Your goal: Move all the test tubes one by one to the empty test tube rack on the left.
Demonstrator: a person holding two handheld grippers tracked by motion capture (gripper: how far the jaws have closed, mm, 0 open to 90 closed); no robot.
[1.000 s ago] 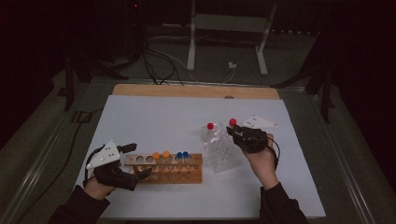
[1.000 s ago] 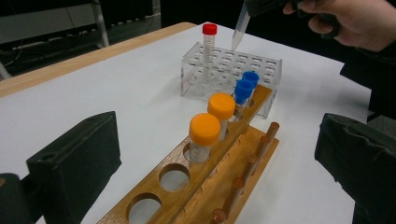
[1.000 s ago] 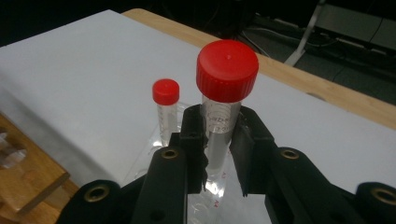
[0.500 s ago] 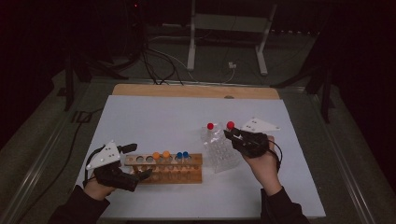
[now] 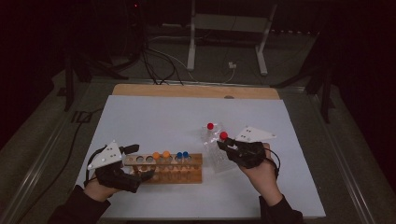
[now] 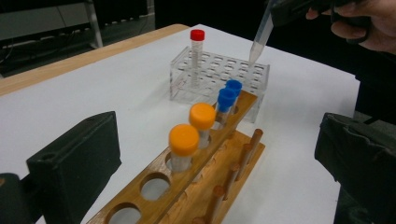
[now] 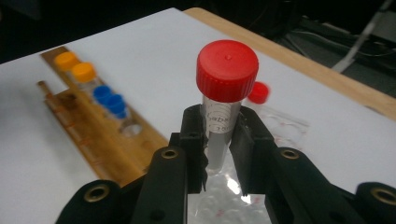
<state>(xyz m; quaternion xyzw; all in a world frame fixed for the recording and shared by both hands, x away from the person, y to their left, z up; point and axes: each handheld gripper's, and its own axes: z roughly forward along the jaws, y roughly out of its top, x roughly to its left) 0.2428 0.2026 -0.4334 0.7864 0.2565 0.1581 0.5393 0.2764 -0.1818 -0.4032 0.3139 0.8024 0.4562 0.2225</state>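
My right gripper [image 7: 219, 126] is shut on a clear tube with a red cap [image 7: 227, 63], held tilted over the clear plastic rack [image 5: 217, 151]. In the left gripper view the tube's pointed tip [image 6: 256, 44] hangs just above that rack [image 6: 219, 77]. A second red-capped tube [image 5: 210, 126] stands in the clear rack. The wooden rack [image 5: 163, 169] holds two orange-capped tubes [image 5: 161, 154] and two blue-capped tubes [image 5: 182, 154]. My left gripper [image 5: 142, 161] is open, its fingers [image 6: 74, 158] standing on either side of the wooden rack's left end, apart from it.
White paper [image 5: 154, 121] covers the table, with a wooden strip [image 5: 196, 91] along the far edge. Table legs and cables [image 5: 159, 60] lie on the dark floor behind. The wooden rack has unfilled holes [image 6: 154, 186] at its left end.
My right gripper has carried the red-capped tube a little to the left and toward the person, over the clear rack. The left gripper has stayed where it was.
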